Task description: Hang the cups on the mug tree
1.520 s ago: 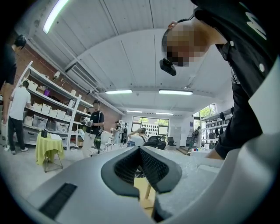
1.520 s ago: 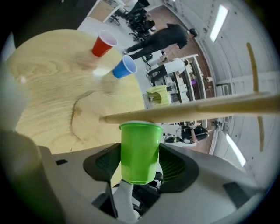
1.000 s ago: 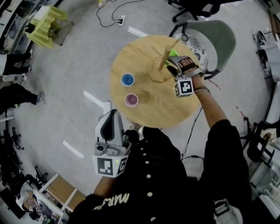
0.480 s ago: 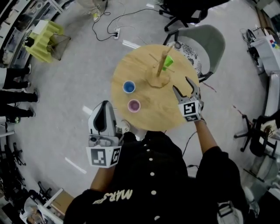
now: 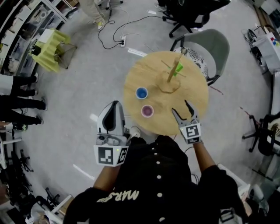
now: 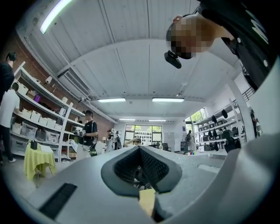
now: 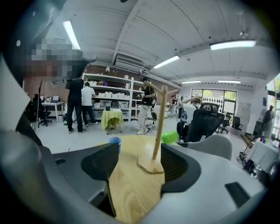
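A wooden mug tree (image 5: 172, 75) (image 7: 158, 124) stands on the far side of the round wooden table (image 5: 192, 94). A green cup (image 5: 178, 69) (image 7: 169, 137) hangs on one of its pegs. A blue cup (image 5: 141, 92) (image 7: 114, 141) and a pink cup (image 5: 147, 111) stand upright on the table's left part. My right gripper (image 5: 180, 108) (image 7: 138, 168) hovers over the near right edge of the table, jaws opening with nothing between them. My left gripper (image 5: 114, 107) (image 6: 141, 151) is off the table at the left, pointing upward, shut and empty.
A grey chair (image 5: 213, 43) stands behind the table and a black office chair (image 5: 192, 13) farther back. Cables and a power strip (image 5: 121, 41) lie on the floor. A yellow-draped stand (image 5: 50, 48) and standing people (image 5: 17, 98) are at the left.
My right gripper has drawn back from the mug tree to the table's near edge, leaving the green cup on its peg. The left gripper has stayed beside the table.
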`<state>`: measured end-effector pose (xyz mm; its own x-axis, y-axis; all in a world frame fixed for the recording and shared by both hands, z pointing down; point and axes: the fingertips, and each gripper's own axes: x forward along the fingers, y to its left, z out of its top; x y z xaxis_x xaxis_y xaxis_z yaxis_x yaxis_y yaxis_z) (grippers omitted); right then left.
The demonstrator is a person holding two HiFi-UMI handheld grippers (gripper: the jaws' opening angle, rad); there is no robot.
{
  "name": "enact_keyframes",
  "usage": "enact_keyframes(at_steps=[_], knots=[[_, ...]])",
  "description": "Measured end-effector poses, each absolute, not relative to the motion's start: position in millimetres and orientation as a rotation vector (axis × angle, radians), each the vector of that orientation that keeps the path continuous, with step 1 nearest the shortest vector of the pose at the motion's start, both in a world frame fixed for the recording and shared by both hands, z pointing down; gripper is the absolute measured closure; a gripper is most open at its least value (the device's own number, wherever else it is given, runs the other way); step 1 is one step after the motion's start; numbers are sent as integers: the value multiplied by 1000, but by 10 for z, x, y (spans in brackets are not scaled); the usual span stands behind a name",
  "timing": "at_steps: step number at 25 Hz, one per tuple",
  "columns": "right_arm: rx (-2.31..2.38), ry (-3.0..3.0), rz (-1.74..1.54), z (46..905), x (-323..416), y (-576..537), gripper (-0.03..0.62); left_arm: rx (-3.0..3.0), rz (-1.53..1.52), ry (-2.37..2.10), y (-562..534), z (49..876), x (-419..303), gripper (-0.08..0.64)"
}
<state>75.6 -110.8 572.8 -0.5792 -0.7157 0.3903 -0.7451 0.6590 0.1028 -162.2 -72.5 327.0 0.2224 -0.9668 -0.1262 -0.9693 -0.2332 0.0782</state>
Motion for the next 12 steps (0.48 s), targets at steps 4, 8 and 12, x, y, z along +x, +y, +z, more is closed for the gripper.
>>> enact_keyframes(at_steps=[4,8,12], knots=[[989,-2448,105,6022,244,-768,286,-2458,228,1937,-729,3322,-1849,563],[869,-2468,109,6442,-182,-612,271,-2445,179,1982,-720,3443,-2035,563],[796,-2470,113,6871,-420,-595,252,-2450,115,2007,-708,3615,-2124,563]])
